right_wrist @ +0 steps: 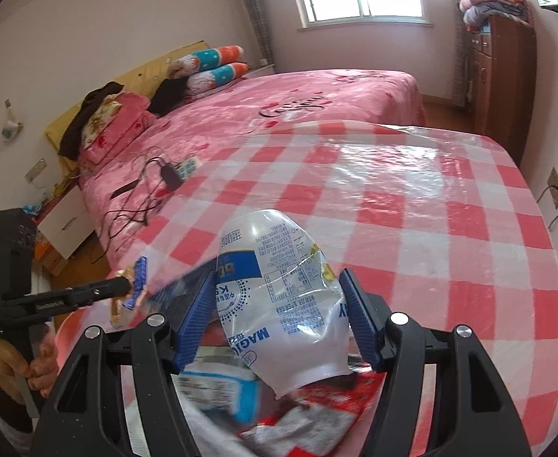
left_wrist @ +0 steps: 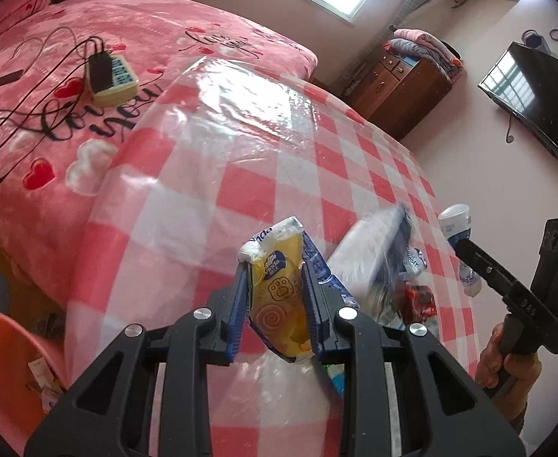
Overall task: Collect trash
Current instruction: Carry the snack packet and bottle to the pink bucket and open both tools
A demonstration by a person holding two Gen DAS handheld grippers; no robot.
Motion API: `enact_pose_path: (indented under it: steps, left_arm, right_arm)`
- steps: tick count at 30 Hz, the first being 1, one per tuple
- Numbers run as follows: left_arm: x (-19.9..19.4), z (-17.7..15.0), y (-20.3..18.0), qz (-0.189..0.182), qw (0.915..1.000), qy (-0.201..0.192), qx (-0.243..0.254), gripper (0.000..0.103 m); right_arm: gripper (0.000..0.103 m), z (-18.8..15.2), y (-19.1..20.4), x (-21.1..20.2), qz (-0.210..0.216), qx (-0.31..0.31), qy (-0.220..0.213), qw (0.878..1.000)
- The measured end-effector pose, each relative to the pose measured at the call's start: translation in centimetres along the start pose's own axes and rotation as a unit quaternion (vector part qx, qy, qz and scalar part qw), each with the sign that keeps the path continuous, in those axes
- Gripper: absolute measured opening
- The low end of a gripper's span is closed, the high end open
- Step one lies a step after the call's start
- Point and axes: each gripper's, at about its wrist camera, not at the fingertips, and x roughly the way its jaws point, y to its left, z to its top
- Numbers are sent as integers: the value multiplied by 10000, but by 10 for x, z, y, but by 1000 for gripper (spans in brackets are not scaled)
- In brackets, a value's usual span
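Note:
In the left wrist view my left gripper (left_wrist: 274, 266) is shut on a yellow tissue wrapper (left_wrist: 279, 304), held upright above the checked table (left_wrist: 241, 144). In the right wrist view my right gripper (right_wrist: 279, 272) is shut on a crushed white plastic bottle (right_wrist: 279, 297) with blue print. Each gripper shows in the other's view: the right gripper (left_wrist: 460, 245) with the bottle (left_wrist: 456, 224) at the right edge, the left gripper (right_wrist: 128, 285) with its wrapper (right_wrist: 136, 283) at the left. A hand (left_wrist: 507, 358) grips each handle.
Under the right gripper lies a heap of trash: a blue-white packet (right_wrist: 218, 384) and a red wrapper (right_wrist: 336, 392), partly blurred. A pink bed (left_wrist: 50, 114) with a power strip (left_wrist: 115, 76) and cables borders the table. An orange chair (left_wrist: 8, 361) stands lower left.

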Motion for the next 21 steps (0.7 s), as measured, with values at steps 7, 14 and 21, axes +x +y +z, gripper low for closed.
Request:
enact_pose_path:
  steps: [7,14,21]
  left_arm:
    - [-17,-19,20,-53,9999,-17,-152,28]
    - [-36,-35,45,-50,9992,-99,-388,28]
    - [-63,-50,75,-11,9973,-285,-679,28]
  right_arm:
    - [66,-7,38,2,404,-152,121,9990]
    - [66,-21,83,13,814,-406,362,9952]
    - [66,-36,130,27,1224,-648,658,9882]
